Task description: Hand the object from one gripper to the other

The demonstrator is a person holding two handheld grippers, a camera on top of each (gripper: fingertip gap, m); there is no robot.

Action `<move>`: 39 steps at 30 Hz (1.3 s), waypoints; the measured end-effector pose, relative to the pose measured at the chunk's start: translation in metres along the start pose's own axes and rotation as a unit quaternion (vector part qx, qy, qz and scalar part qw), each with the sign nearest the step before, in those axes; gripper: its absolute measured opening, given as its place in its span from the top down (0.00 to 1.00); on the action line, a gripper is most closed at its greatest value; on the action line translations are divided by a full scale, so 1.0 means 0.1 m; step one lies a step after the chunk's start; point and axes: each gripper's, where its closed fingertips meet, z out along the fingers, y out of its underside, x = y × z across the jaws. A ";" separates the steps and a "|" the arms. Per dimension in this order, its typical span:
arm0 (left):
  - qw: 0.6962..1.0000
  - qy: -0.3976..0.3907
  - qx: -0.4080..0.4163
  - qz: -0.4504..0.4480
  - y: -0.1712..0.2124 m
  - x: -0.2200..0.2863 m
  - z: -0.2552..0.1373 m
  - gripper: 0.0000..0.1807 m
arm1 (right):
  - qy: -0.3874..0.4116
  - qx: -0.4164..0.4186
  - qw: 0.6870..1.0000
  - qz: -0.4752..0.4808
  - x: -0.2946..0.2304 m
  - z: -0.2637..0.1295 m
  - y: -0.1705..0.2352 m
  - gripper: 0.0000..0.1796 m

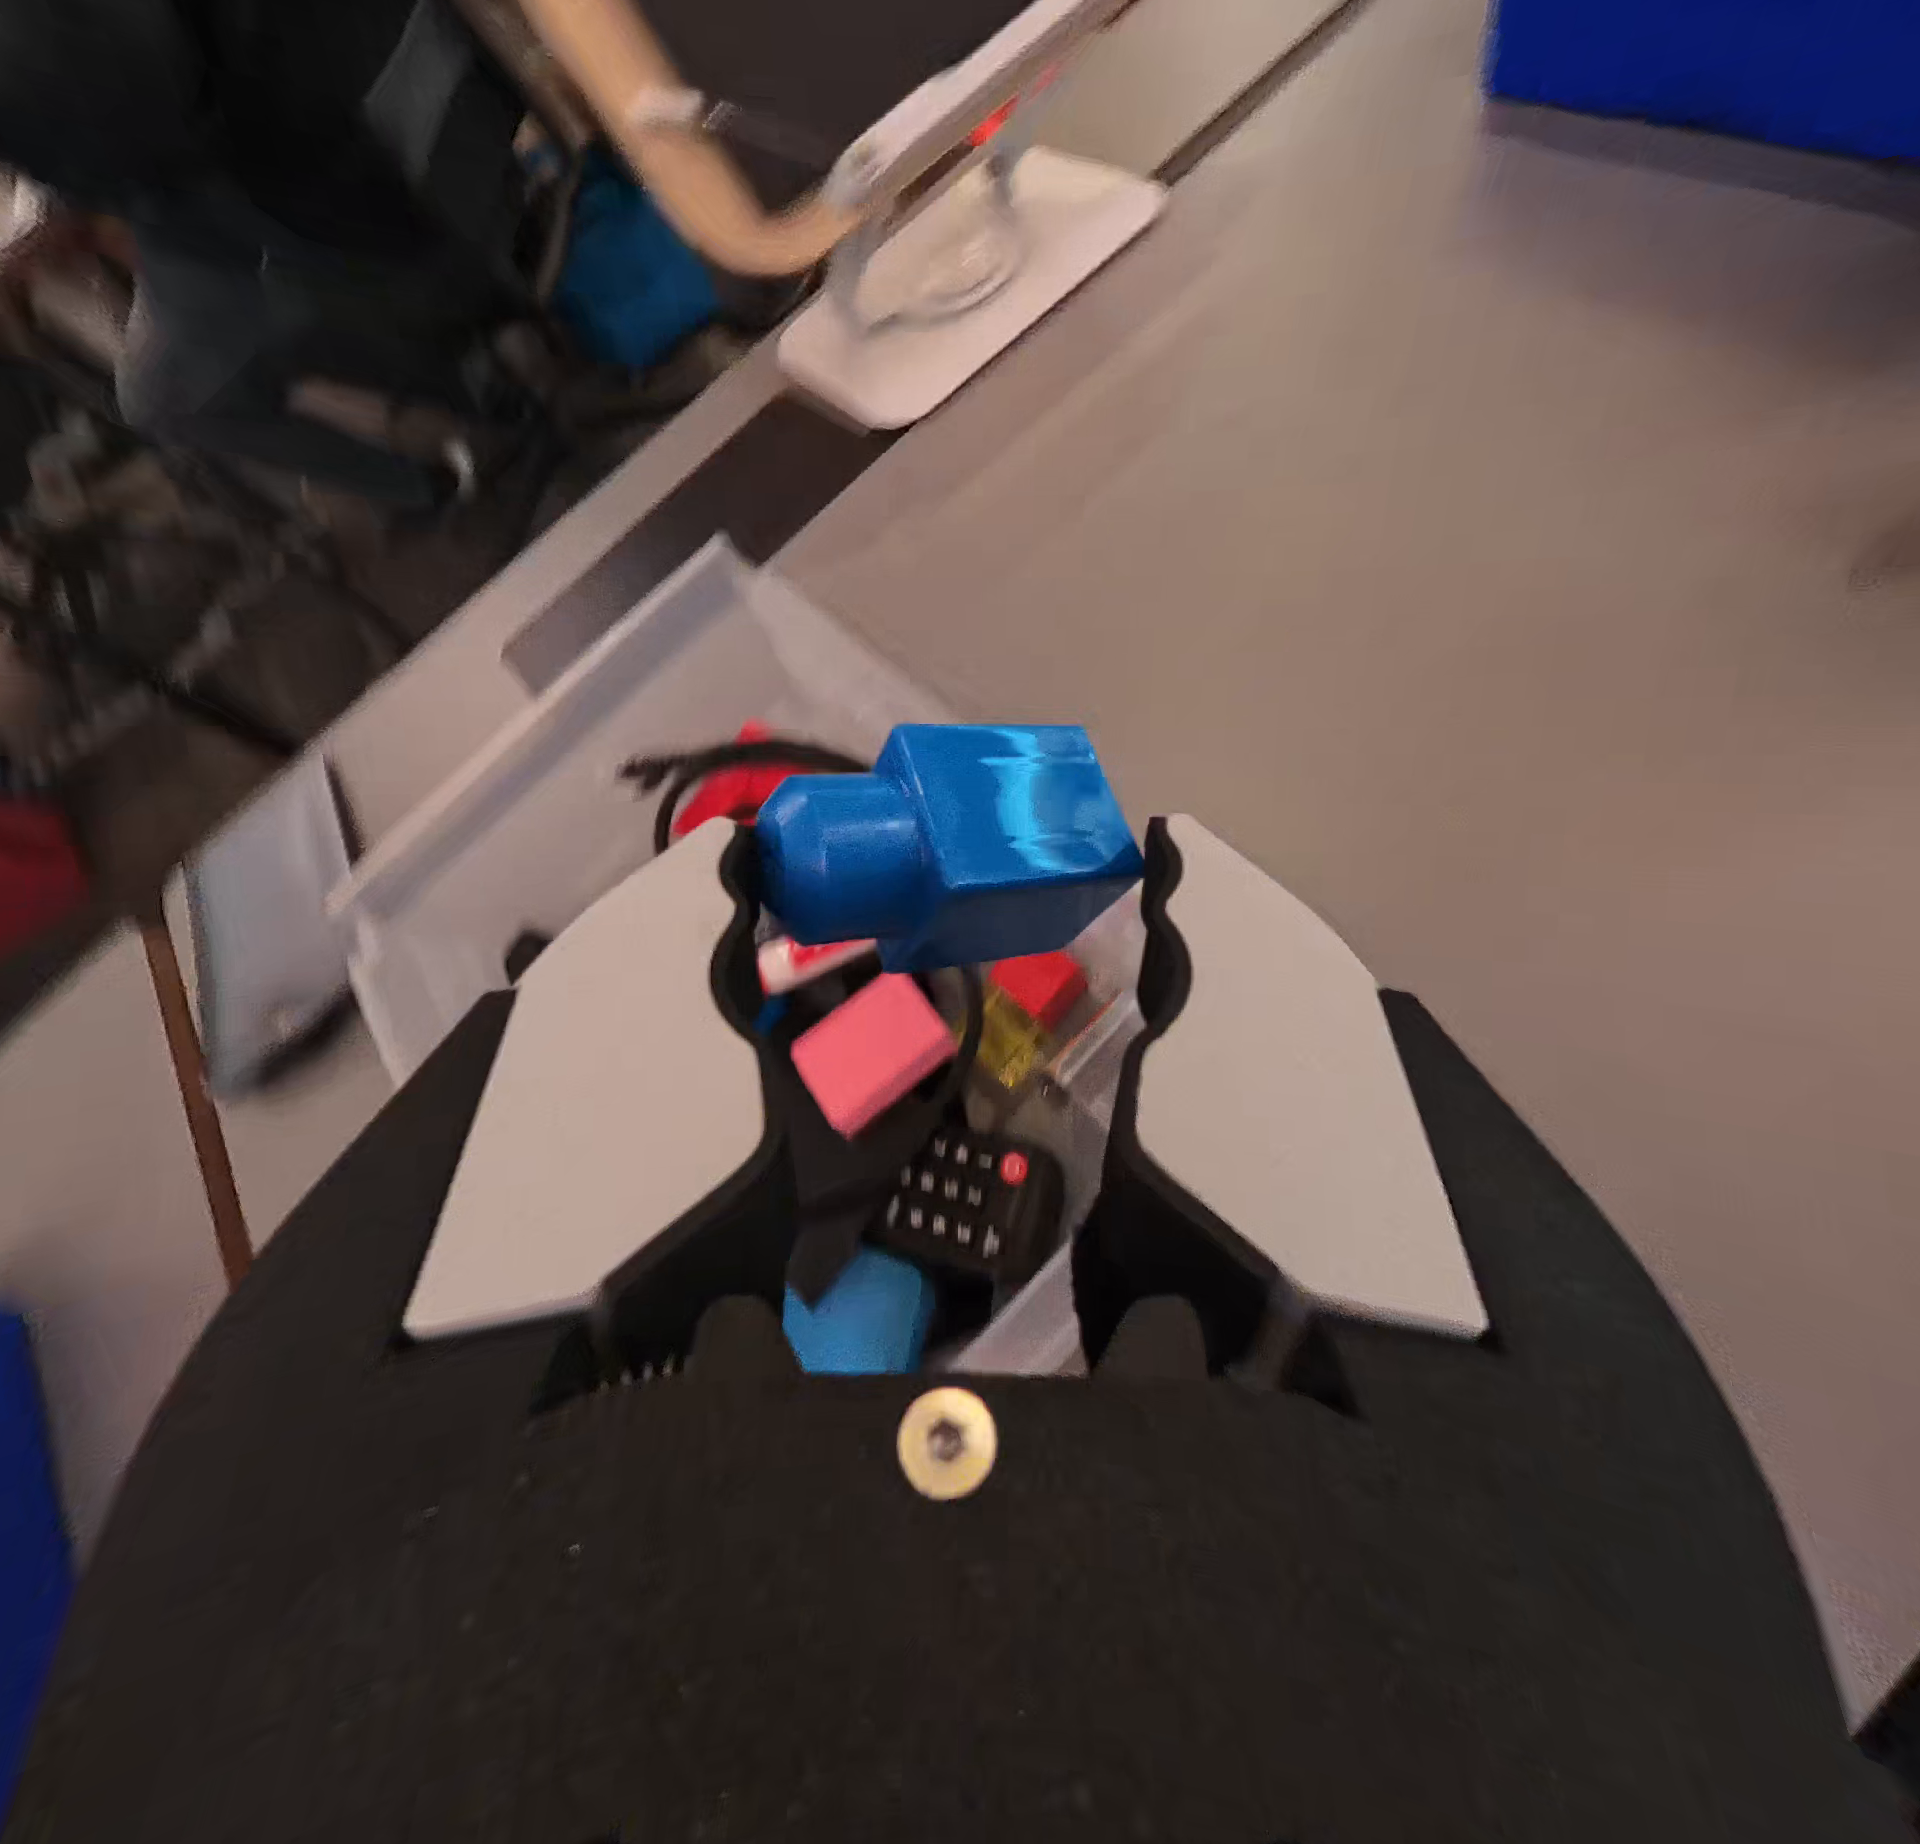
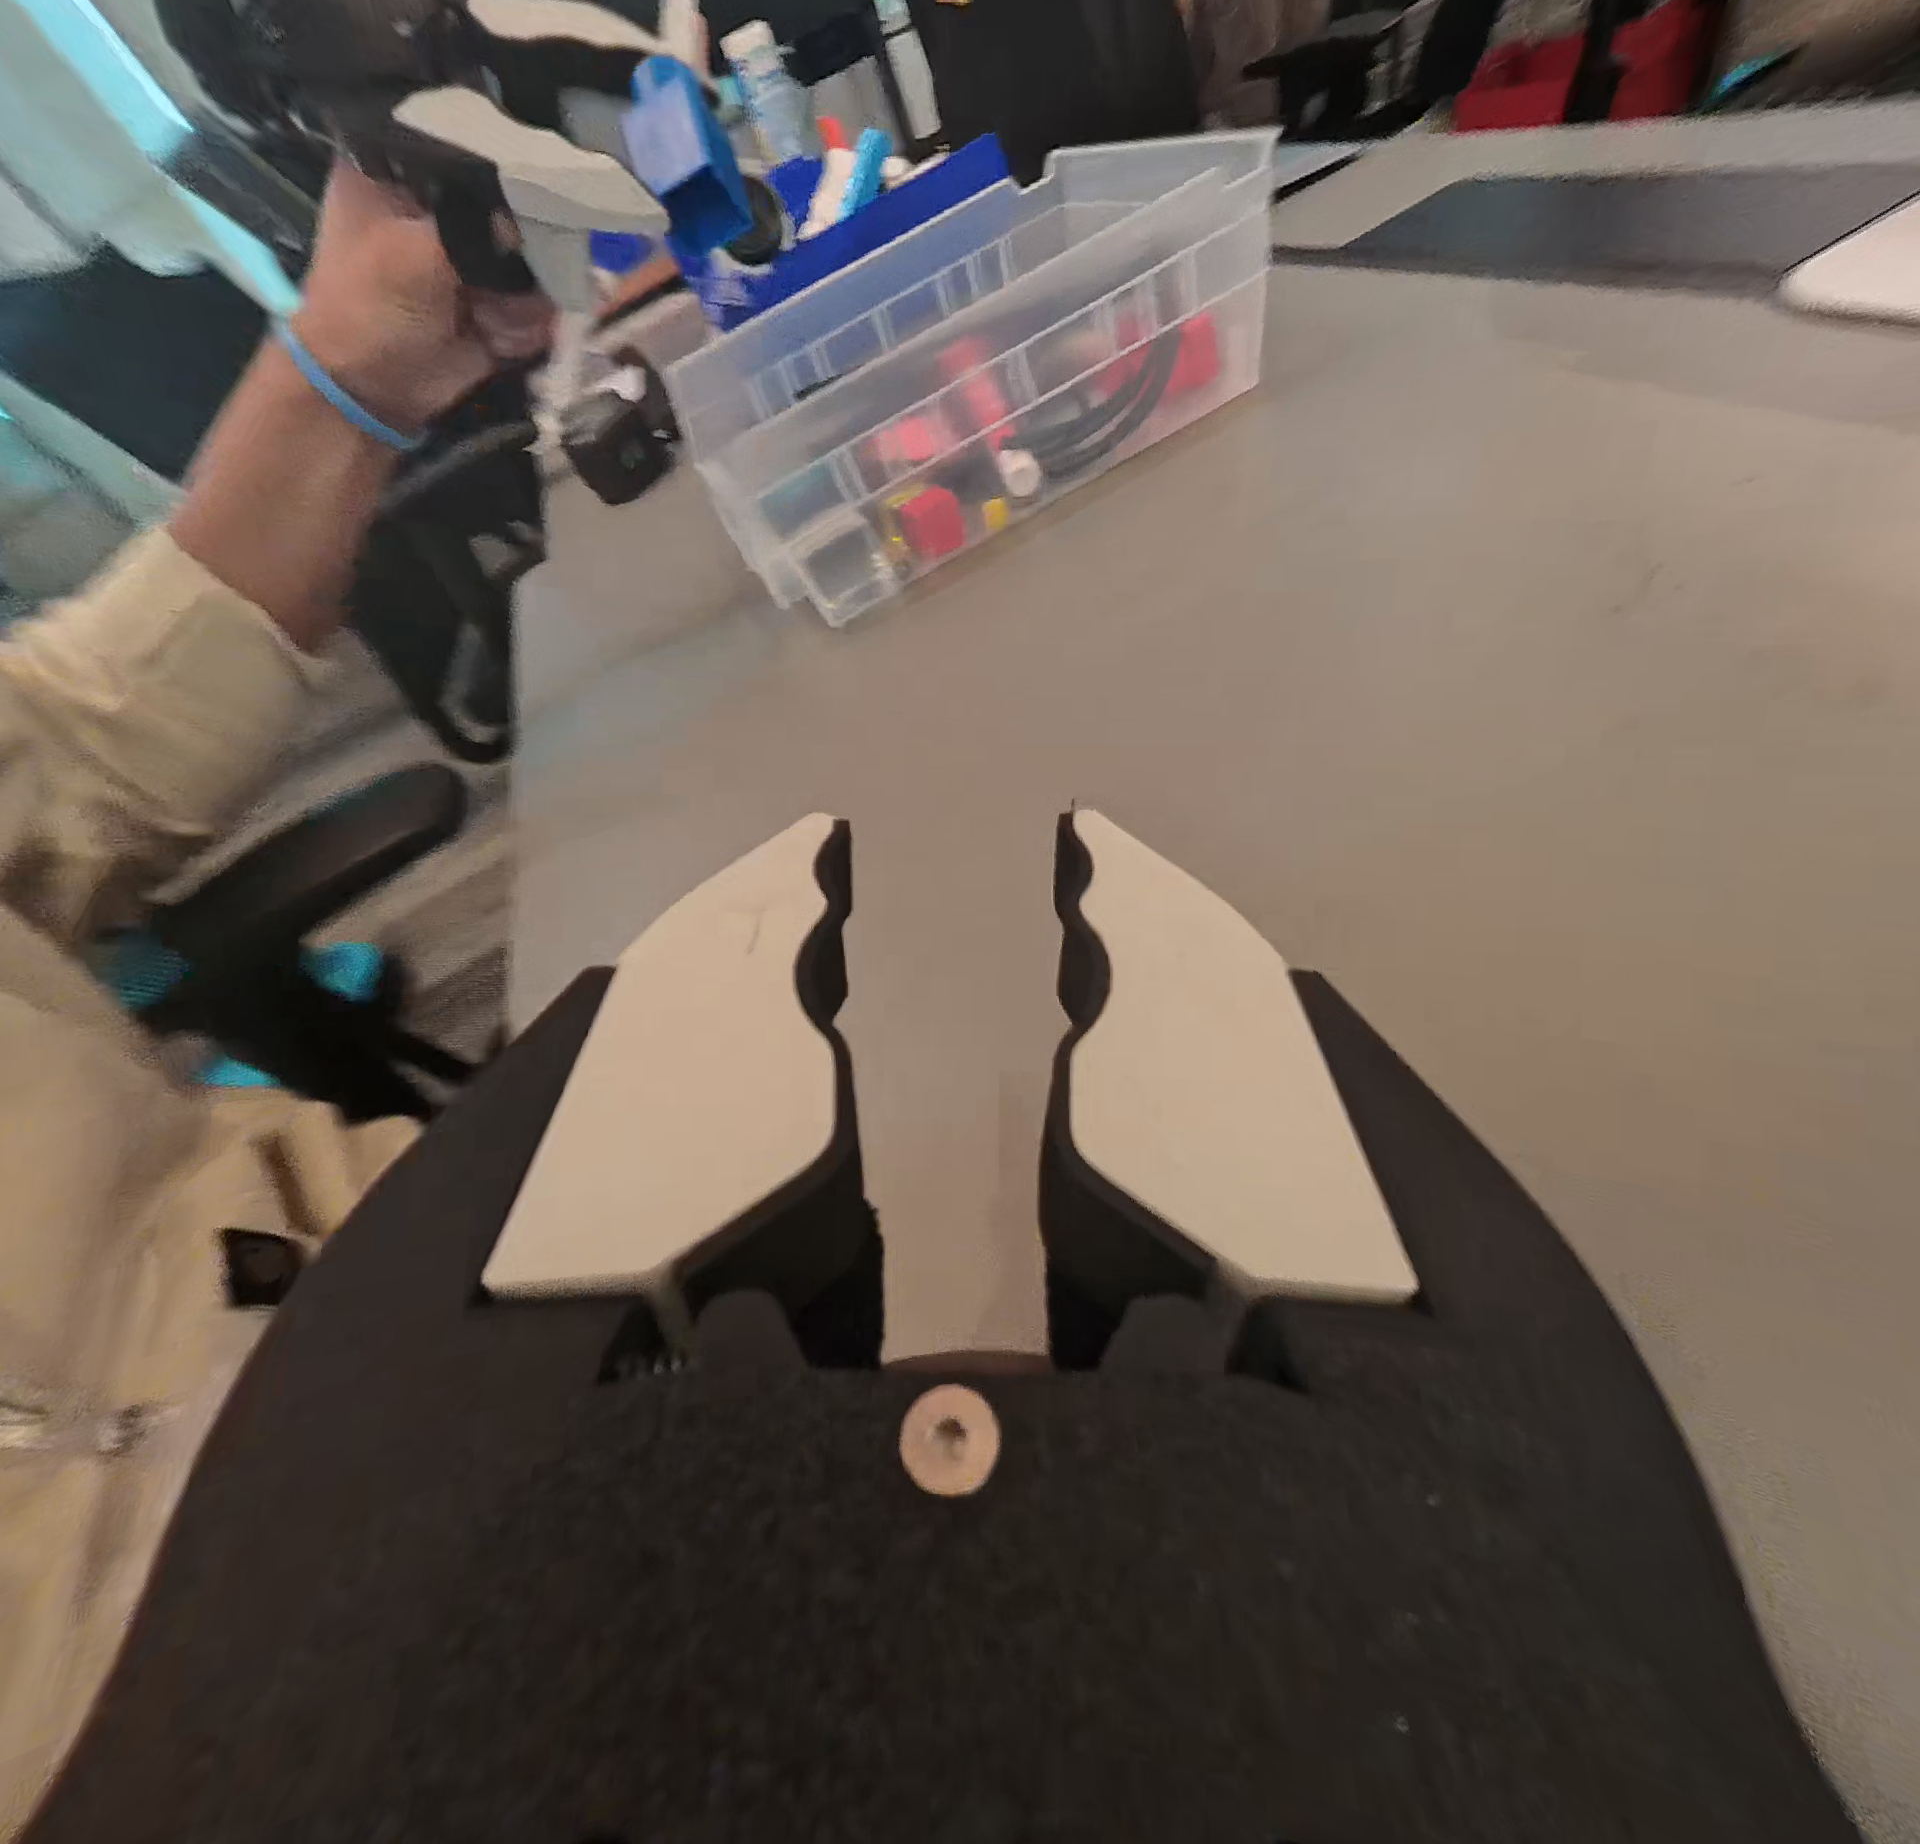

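Nearest the lens in the right wrist view: right hand-held gripper [image 2: 954, 838], fingers parted with nothing but bare grey surface [image 2: 1351, 755] between them, hovering above it. Farther off at upper left, left hand-held gripper [image 2: 634, 142] raised in a person's hand [image 2: 405, 308] with a blue band at the wrist, clamped on a blue plastic block [image 2: 686, 153] — a squared body with a rounded stub. Same grasp in the left wrist view: left hand-held gripper [image 1: 945, 838] pinching the blue plastic block [image 1: 956, 849] at the fingertips, stub toward the left finger, squared end against the right. Below and behind the block, a clear plastic organizer bin [image 1: 582, 693] on the surface [image 1: 1455, 651], holding a pink block [image 1: 873, 1056], a small black keypad remote [image 1: 966, 1202], red and yellow pieces. Same clear bin [image 2: 1039, 340] in the right wrist view, well apart from the right fingers, with a blue tray [image 2: 862, 225] of markers just behind it.
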 end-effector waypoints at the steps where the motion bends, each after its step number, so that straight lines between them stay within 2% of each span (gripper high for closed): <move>1: 0.999 0.013 0.006 0.040 -0.16 0.14 0.03 0.61 | -0.030 -0.004 0.999 0.031 -0.02 0.04 -0.04 0.79; 5: 0.979 0.084 0.011 0.183 -0.68 0.80 0.25 0.61 | -0.140 -0.014 0.982 0.126 -0.09 0.24 -0.36 0.79; 8: 0.955 0.138 0.015 0.260 -0.94 1.26 0.41 0.61 | -0.212 -0.031 0.966 0.146 -0.20 0.44 -0.57 0.68; 12: 0.931 0.198 0.034 0.306 -1.20 1.71 0.54 0.61 | -0.295 -0.013 0.945 0.139 -0.38 0.61 -0.83 0.63; 16: 0.922 0.217 0.044 0.317 -1.31 1.92 0.65 0.61 | -0.335 0.008 0.933 0.130 -0.53 0.62 -0.91 0.66; 18: 0.923 0.220 0.046 0.313 -1.31 1.95 0.70 0.61 | -0.339 0.019 0.932 0.127 -0.54 0.59 -0.91 0.71; 19: 0.925 0.220 0.047 0.307 -1.30 1.97 0.74 0.61 | -0.337 0.022 0.933 0.122 -0.53 0.57 -0.90 0.79; 23: 0.937 0.204 0.048 0.281 -1.25 1.98 0.84 0.60 | -0.297 0.021 0.948 0.113 -0.41 0.56 -0.84 0.80; 27: 0.944 0.226 0.047 0.236 -1.19 2.03 0.78 0.57 | -0.288 0.006 0.952 0.104 -0.40 0.55 -0.79 0.80; 33: 0.951 0.263 0.055 0.154 -1.10 1.93 0.63 0.63 | -0.254 -0.015 0.964 0.073 -0.32 0.53 -0.74 0.80; 36: 0.951 0.281 0.053 0.119 -1.03 1.89 0.57 0.64 | -0.213 -0.068 0.974 0.026 -0.21 0.51 -0.69 0.80; 39: 0.944 0.303 0.049 0.117 -0.95 1.88 0.51 0.70 | -0.211 -0.144 0.967 -0.007 -0.23 0.43 -0.66 0.80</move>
